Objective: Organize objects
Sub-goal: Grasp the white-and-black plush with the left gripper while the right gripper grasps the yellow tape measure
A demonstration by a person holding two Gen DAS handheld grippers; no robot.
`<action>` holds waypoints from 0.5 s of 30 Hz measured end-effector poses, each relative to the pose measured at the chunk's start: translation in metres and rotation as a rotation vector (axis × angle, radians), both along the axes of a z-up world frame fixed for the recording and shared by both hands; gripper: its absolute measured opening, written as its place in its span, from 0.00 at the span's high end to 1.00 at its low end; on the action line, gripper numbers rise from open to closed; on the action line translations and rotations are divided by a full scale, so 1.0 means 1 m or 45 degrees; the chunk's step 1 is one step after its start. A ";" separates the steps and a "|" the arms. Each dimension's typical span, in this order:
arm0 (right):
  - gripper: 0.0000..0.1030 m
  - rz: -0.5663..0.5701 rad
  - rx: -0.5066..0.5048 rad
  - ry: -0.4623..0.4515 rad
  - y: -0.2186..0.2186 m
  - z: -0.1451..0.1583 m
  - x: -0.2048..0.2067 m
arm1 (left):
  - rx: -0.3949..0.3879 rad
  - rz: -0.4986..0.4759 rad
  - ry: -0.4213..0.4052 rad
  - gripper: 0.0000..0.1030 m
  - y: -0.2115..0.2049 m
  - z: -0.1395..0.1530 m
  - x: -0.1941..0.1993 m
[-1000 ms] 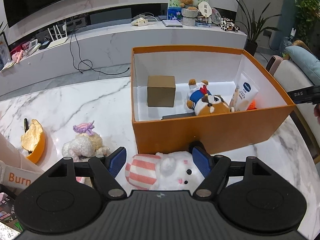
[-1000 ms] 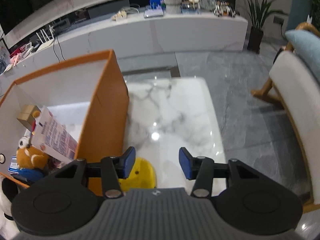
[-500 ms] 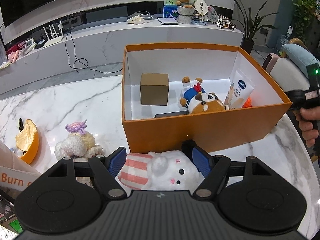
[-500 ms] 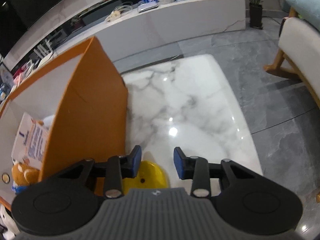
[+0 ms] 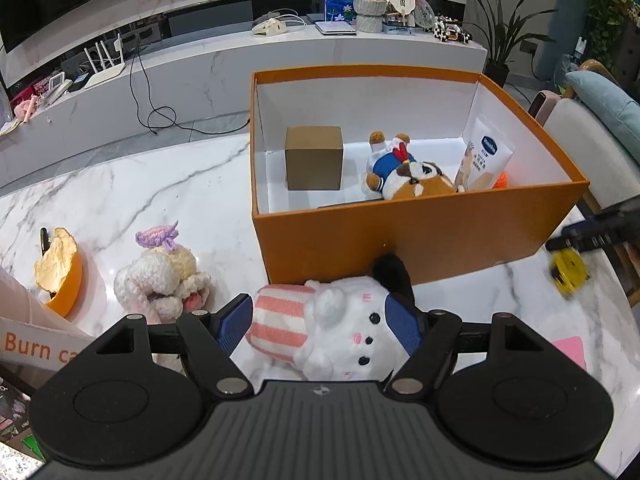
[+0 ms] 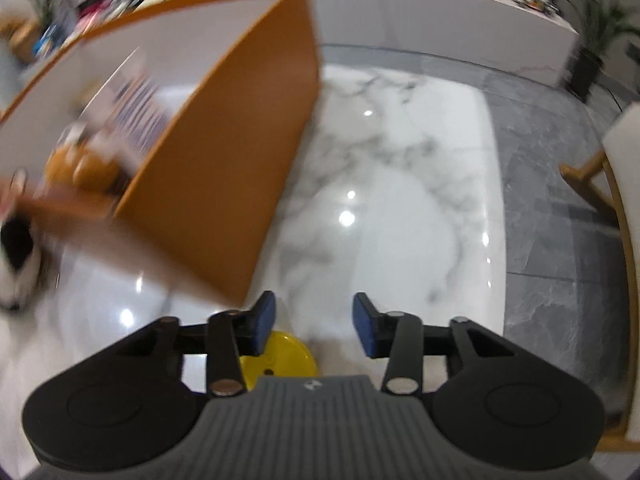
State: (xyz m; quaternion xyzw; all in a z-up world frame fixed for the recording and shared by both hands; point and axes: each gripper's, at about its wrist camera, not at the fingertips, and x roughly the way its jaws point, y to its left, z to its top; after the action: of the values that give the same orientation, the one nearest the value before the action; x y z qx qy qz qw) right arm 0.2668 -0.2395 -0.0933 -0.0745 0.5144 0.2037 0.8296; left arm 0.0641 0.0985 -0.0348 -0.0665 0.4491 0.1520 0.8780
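My left gripper [image 5: 320,328] is closed around a white plush bunny with a pink striped body [image 5: 332,328], just in front of the orange box [image 5: 420,232]. The box holds a brown carton [image 5: 314,158], a plush dog [image 5: 408,176] and a lotion tube [image 5: 486,156]. My right gripper [image 6: 315,328] is open above a yellow round object [image 6: 286,354] by the box corner [image 6: 224,168]. That yellow object [image 5: 568,270] and the right gripper show blurred at the right of the left wrist view.
A knitted cream plush with a purple bow [image 5: 160,272] and an orange peel half [image 5: 60,272] lie left on the marble table [image 5: 180,200]. A pink card [image 5: 570,350] lies at right. A chair [image 6: 616,184] stands beyond the table edge.
The left gripper lifted and tilted with the bunny in it. The right gripper swung quickly and its jaws opened wider over the yellow object.
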 end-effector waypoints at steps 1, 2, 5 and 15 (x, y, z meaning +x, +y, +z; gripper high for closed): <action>0.53 0.033 -0.020 0.003 0.001 0.002 -0.007 | 0.001 -0.001 0.001 0.16 0.000 0.000 0.000; 0.53 0.039 -0.027 0.004 0.001 0.003 -0.012 | 0.002 -0.003 0.003 0.16 0.000 0.000 0.000; 0.53 0.045 0.011 -0.014 -0.005 0.014 -0.021 | 0.004 -0.005 0.004 0.16 -0.002 -0.001 0.001; 0.51 0.114 0.021 -0.048 -0.001 0.038 -0.047 | -0.007 -0.024 0.021 0.16 -0.012 -0.013 0.011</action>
State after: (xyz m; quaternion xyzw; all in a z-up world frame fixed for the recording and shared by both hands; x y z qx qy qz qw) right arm 0.2199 -0.2400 -0.0550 -0.0944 0.4932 0.2433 0.8299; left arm 0.0753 0.0864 -0.0479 -0.0634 0.4572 0.1428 0.8755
